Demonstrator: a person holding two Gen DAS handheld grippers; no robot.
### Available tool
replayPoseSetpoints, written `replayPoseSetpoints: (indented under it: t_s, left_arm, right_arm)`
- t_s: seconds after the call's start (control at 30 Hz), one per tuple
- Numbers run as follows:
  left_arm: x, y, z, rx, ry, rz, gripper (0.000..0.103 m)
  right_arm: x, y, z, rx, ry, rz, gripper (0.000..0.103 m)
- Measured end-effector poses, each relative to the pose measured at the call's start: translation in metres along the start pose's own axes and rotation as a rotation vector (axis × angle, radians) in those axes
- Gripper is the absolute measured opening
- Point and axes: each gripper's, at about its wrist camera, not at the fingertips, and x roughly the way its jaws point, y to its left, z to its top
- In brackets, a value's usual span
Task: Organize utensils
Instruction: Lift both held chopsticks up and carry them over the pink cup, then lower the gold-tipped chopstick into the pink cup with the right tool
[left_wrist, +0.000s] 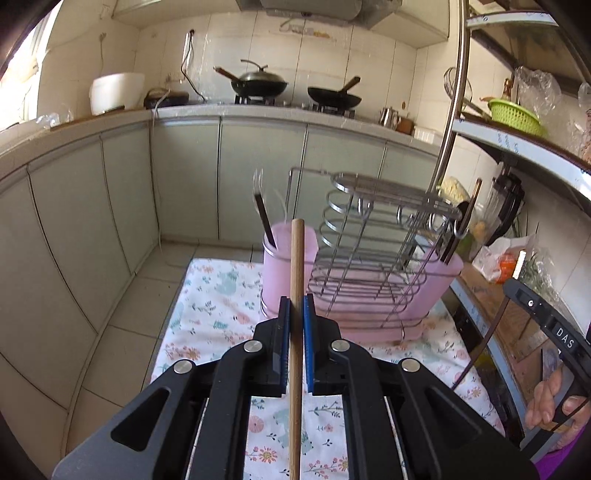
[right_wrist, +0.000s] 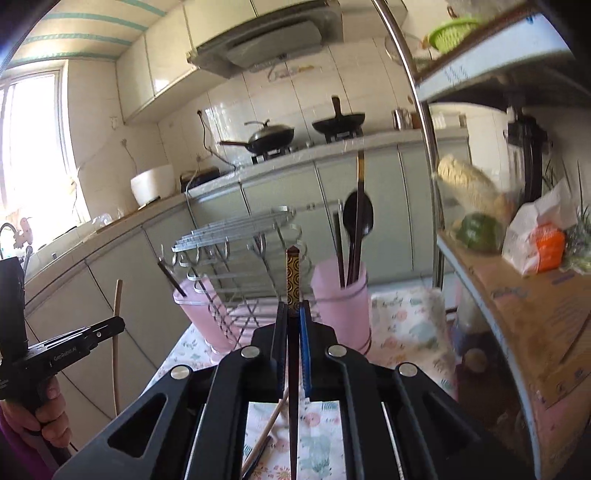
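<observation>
My left gripper (left_wrist: 295, 308) is shut on a plain wooden chopstick (left_wrist: 296, 280), held upright in front of the left pink cup (left_wrist: 280, 273) of a wire utensil rack (left_wrist: 373, 236). That cup holds one dark utensil (left_wrist: 264, 218). My right gripper (right_wrist: 293, 314) is shut on a dark chopstick with a gold patterned end (right_wrist: 294, 280), held between the two pink cups. The right pink cup (right_wrist: 340, 299) holds a black spoon (right_wrist: 357, 218) and dark chopsticks. The left gripper with its wooden chopstick (right_wrist: 117, 332) shows at the left of the right wrist view.
The rack stands on a floral cloth (left_wrist: 210, 306). A wooden chopstick and a dark one (right_wrist: 264, 439) lie on the cloth under my right gripper. A shelf with bags and vegetables (right_wrist: 517, 295) is close on the right. Kitchen cabinets and a stove with woks (left_wrist: 258, 83) are behind.
</observation>
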Motion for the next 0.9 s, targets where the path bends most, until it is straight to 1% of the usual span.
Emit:
replayPoseSetpoints:
  t_s: [0.07, 0.2, 0.33, 0.5, 0.57, 0.73, 0.83, 0.9]
  left_arm:
    - [-0.006, 0.000, 0.003, -0.002, -0.021, -0.004, 0.006]
    - [-0.013, 0.001, 0.010, -0.012, -0.056, -0.015, 0.006]
    - [-0.024, 0.004, 0.028, -0.036, -0.138, -0.022, 0.006]
    - [-0.030, 0.008, 0.053, -0.092, -0.254, -0.037, 0.006]
    - [-0.028, 0.008, 0.061, -0.109, -0.284, -0.044, 0.006]
    - [-0.021, 0.010, 0.080, -0.128, -0.322, -0.050, 0.006]
    - [-0.014, 0.011, 0.085, -0.129, -0.337, -0.050, 0.006]
    - [-0.008, 0.011, 0.088, -0.134, -0.342, -0.050, 0.006]
  right_arm:
    - [-0.007, 0.002, 0.007, -0.014, -0.032, -0.002, 0.006]
    - [-0.014, 0.003, 0.020, -0.031, -0.070, -0.006, 0.006]
    - [-0.027, 0.005, 0.041, -0.053, -0.132, -0.012, 0.006]
    - [-0.044, 0.009, 0.077, -0.078, -0.255, -0.030, 0.006]
    - [-0.049, 0.010, 0.091, -0.083, -0.298, -0.037, 0.006]
    - [-0.057, 0.015, 0.121, -0.107, -0.418, -0.059, 0.006]
    - [-0.049, 0.016, 0.133, -0.126, -0.445, -0.079, 0.006]
    - [-0.033, 0.015, 0.135, -0.134, -0.426, -0.097, 0.006]
